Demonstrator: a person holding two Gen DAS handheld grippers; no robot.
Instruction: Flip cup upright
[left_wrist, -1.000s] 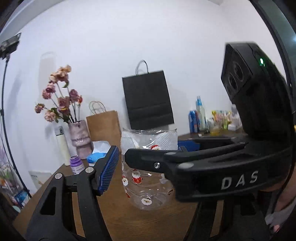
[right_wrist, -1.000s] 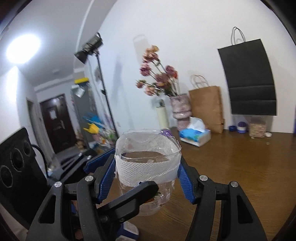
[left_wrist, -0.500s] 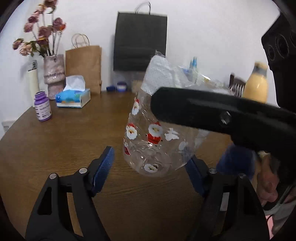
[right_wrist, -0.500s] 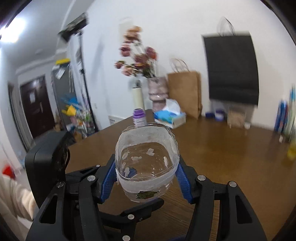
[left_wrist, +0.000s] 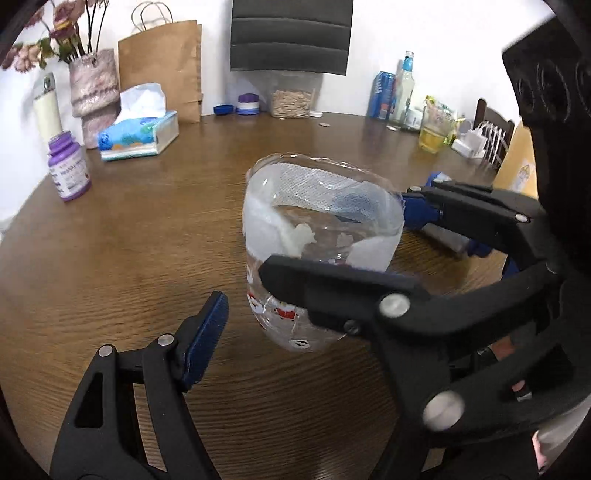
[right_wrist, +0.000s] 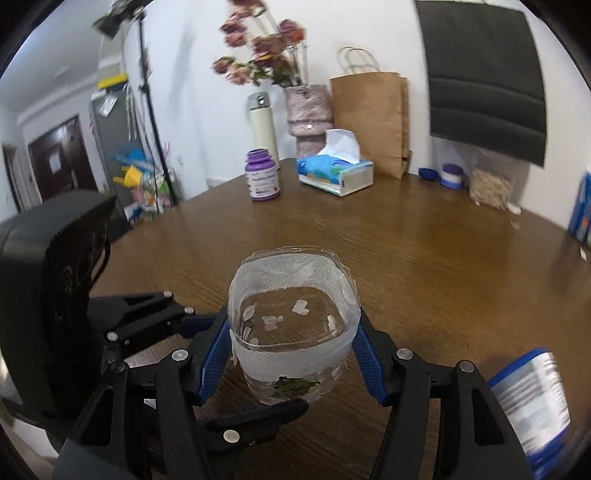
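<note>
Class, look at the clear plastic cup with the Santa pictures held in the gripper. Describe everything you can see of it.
The clear plastic cup has a squarish open mouth facing up, so it stands about upright, slightly tilted. A white mesh band wraps its upper part; red-and-white Santa stickers decorate its lower wall. It looks thin, light and empty. The right gripper clamps it, one blue pad on each side. The left gripper is open beside it, not gripping. Whether its base touches the brown wooden table is unclear.

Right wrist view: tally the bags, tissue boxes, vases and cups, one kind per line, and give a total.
Bags: 2 (brown bag, black bag)
Tissue box: 1
Vase: 1
Cup: 1
Total: 5
</note>
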